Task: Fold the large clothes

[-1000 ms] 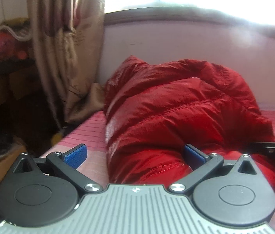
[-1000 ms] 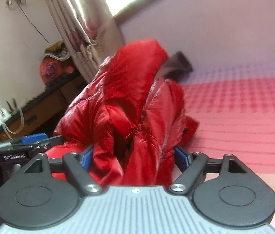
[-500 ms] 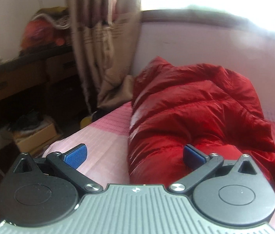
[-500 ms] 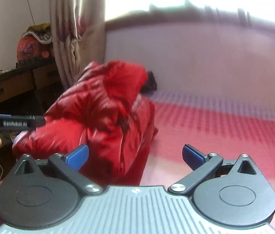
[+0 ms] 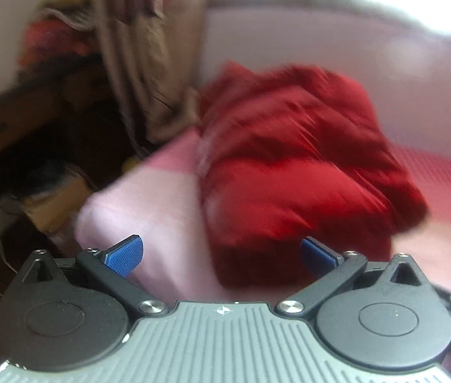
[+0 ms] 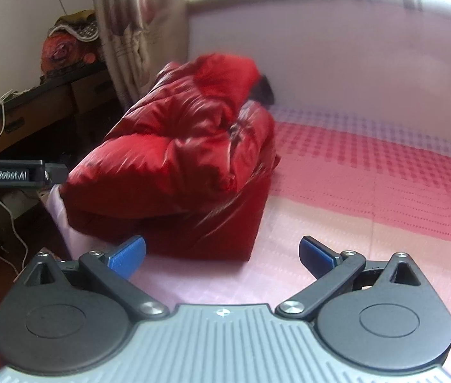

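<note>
A red puffer jacket lies folded in a thick bundle at the corner of the bed, also in the right wrist view. My left gripper is open and empty, held back from the jacket's near edge. My right gripper is open and empty, just short of the bundle's near right corner. The left gripper's body shows at the left edge of the right wrist view. The left wrist view is blurred by motion.
The bed has a pink checked sheet and a pale headboard wall behind. A beige curtain hangs at the bed's left corner. A wooden desk with cables and a red bag stands left, with clutter on the floor.
My right gripper let go of the jacket and pulled back with its jaws open. My left gripper also drew back from the bundle. The jacket now rests alone on the bed.
</note>
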`<action>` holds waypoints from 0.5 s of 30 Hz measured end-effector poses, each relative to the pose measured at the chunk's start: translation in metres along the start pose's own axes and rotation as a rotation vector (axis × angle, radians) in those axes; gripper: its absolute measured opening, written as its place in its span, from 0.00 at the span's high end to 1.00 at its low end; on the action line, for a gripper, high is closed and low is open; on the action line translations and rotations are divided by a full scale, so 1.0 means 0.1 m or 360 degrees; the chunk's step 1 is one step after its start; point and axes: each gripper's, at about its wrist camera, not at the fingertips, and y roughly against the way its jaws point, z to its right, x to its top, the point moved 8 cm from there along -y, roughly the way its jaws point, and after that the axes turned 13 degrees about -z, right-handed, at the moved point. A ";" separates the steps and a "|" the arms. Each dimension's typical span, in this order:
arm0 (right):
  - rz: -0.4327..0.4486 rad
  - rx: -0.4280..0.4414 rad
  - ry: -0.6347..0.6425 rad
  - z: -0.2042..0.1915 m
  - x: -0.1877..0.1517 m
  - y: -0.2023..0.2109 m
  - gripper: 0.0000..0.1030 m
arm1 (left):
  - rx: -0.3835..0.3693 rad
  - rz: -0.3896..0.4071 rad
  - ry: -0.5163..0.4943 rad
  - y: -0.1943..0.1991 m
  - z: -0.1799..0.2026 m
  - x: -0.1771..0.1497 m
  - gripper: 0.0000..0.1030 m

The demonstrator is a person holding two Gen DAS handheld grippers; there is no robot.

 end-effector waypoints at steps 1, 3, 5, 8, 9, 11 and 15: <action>-0.0007 0.0004 0.0007 -0.01 -0.02 0.01 0.00 | 0.0000 -0.0026 -0.0002 0.02 0.03 -0.04 0.00; -0.0012 -0.0003 0.0005 -0.02 -0.04 0.04 0.00 | -0.0005 -0.0056 0.0009 0.07 0.06 -0.12 0.00; -0.0026 -0.0006 0.0006 -0.04 -0.05 0.07 0.00 | -0.0019 -0.0094 0.0011 0.11 0.09 -0.19 0.00; -0.0069 -0.0043 0.0000 -0.07 -0.08 0.08 0.00 | -0.0032 -0.0156 0.0033 0.12 0.10 -0.27 0.00; -0.0088 -0.0050 -0.0008 -0.07 -0.10 0.07 0.00 | -0.0037 -0.0174 0.0046 0.12 0.10 -0.29 0.00; -0.0120 -0.0039 -0.0022 -0.09 -0.13 0.06 0.00 | -0.0045 -0.0216 0.0062 0.10 0.09 -0.34 0.00; -0.0189 -0.0038 -0.0029 -0.10 -0.22 0.00 0.00 | -0.0070 -0.0302 0.0086 0.02 0.08 -0.40 0.00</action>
